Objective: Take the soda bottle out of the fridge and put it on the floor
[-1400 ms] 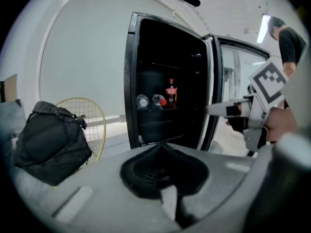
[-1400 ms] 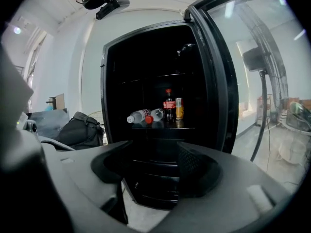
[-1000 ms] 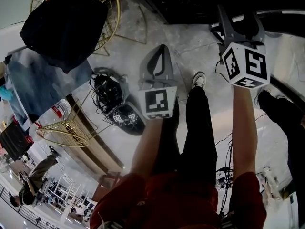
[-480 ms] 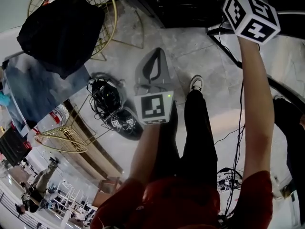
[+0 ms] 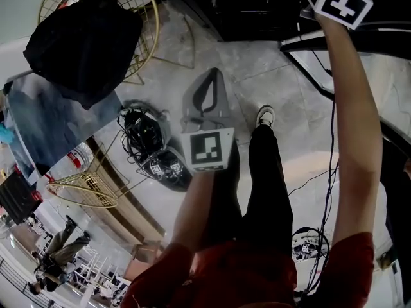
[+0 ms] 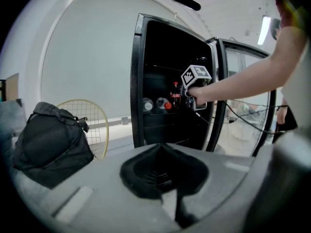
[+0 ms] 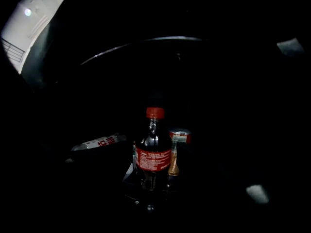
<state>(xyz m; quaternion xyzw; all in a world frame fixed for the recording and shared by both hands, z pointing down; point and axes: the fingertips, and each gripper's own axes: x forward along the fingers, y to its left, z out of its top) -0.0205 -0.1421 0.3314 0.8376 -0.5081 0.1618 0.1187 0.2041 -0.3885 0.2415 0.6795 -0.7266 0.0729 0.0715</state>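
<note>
Reach was the step in hand: the right hand-held gripper [image 6: 185, 92], jaws spread and empty, faced the soda bottle [image 7: 152, 152] standing upright inside the fridge [image 6: 138, 81], and next needed to advance around its body and clench, while the left hand-held gripper [image 5: 214, 76] hung closed, empty.

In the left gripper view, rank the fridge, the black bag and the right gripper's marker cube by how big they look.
Largest: fridge
Next: black bag
Smallest: marker cube
The bag sits nearer the camera, so true sizes may differ.
</note>
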